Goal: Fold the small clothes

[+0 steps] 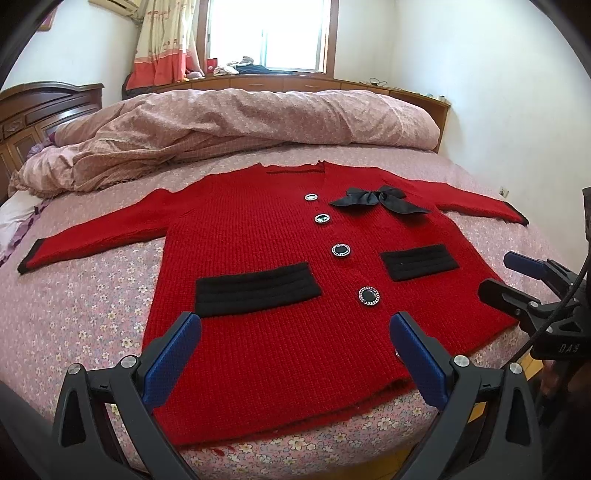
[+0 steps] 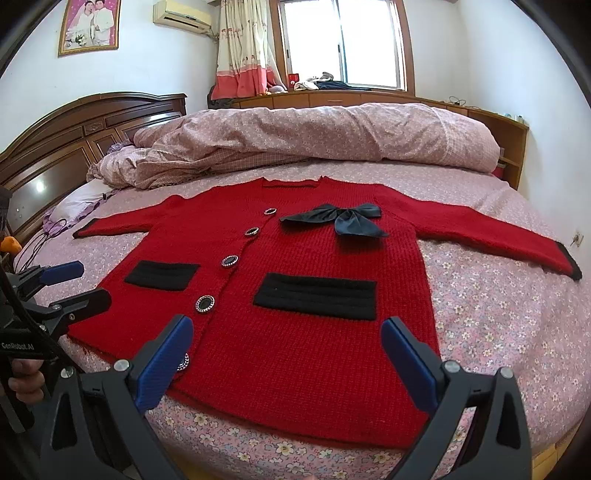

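On the near part of the bed (image 1: pixel 92 314), a red cardigan (image 1: pixel 277 258) is lying flat and face up, its hem almost reaching the near edge, its neck pointing toward the rumpled quilt (image 1: pixel 240 125) along the far edge, and both sleeves stretching out sideways. Folding is not looking started yet, so the step in hand is judged to be the approach. Both claws are hanging just above the hem with jaws spread wide and nothing between them: the left gripper (image 1: pixel 295 354) over the left half, the right gripper (image 2: pixel 288 362) over the right half. A sensible next move is calling for each claw to travel outward to a sleeve cuff or a side seam, pinch the knit, and carry it across the body, minding the black bow (image 1: pixel 380 201) and the buttons (image 1: pixel 368 295). From the right wrist, a framed picture (image 2: pixel 90 26) on the wall and a hand (image 2: pixel 26 380) holding the other tool are showing; the left wrist is missing those but is showing the left cuff (image 1: pixel 31 258) nearer
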{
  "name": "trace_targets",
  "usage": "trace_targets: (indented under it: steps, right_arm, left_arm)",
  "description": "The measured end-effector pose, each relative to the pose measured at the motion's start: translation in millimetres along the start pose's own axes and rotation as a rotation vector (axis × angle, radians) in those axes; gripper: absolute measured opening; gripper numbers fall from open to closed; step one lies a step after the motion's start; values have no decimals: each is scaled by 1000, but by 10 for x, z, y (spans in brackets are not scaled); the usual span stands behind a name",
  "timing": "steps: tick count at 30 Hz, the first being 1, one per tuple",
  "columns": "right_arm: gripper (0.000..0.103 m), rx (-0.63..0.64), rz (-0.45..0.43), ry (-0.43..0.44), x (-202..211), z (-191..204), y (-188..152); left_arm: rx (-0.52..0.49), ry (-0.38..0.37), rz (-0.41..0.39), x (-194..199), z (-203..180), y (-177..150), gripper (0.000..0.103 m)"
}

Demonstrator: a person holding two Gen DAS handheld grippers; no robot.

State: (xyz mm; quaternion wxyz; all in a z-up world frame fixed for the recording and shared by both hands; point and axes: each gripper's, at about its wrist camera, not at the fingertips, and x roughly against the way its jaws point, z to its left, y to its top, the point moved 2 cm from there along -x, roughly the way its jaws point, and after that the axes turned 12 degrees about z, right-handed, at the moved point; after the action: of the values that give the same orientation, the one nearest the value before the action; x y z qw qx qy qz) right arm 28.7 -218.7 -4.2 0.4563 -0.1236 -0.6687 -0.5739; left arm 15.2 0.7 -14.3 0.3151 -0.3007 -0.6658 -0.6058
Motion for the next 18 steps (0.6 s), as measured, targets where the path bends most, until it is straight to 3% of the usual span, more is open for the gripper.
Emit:
trace_targets:
  steps: [18]
  right_arm:
    - [103,6,7,9,-16,30,-23]
  left_arm:
    - [-4,2,4,-17,1,-9,99]
